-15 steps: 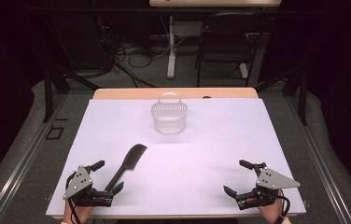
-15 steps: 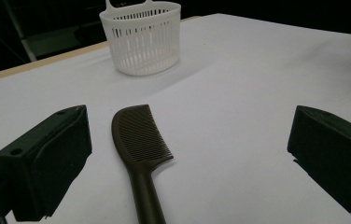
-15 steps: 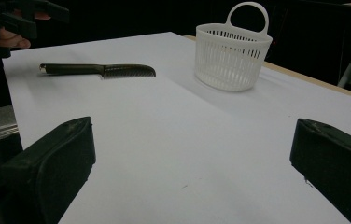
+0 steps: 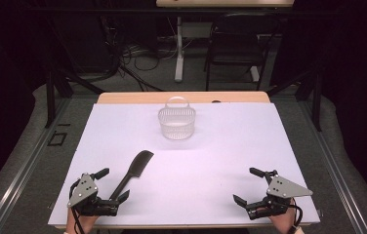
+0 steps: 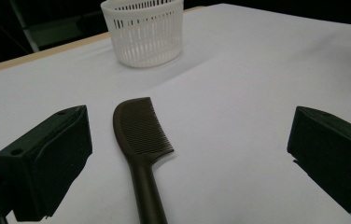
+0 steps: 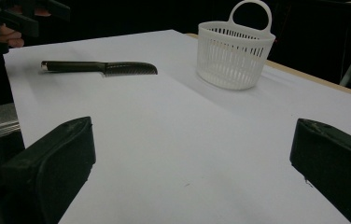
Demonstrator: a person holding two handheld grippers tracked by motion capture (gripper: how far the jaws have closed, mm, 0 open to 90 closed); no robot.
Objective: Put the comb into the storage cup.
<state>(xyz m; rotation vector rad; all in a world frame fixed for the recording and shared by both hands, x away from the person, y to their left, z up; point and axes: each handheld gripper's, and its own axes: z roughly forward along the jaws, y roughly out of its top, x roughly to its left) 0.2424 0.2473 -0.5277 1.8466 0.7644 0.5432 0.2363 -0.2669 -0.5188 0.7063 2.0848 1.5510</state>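
While both grippers rest at the near edge of the worktop (image 4: 250, 126), the work looks to be at its very start: a dark comb (image 4: 133, 173) lies flat on the white surface, untouched, with its handle end pointing toward the left gripper (image 4: 112, 185). That gripper's jaws stand wide apart, and in the left gripper view the comb (image 5: 142, 144) lies between them — handle running down toward the camera, teeth facing right — with neither jaw touching it. The right gripper (image 4: 249, 185) sits well apart on the other side, jaws likewise spread and holding nothing.

Judging by the layout, the likely aim is to put the comb into the white plastic basket (image 4: 176, 122), which stands upright farther back near the middle of the worktop with its loop handle raised. The next move calls for lowering the left jaws around the slim handle and closing squarely on it, since a flat, thin thing may slip or pivot.

Nothing lies between comb and basket. Beyond the worktop's far edge stand a chair (image 4: 235, 48) and, probably, loose cables on the floor — too dim to tell more.
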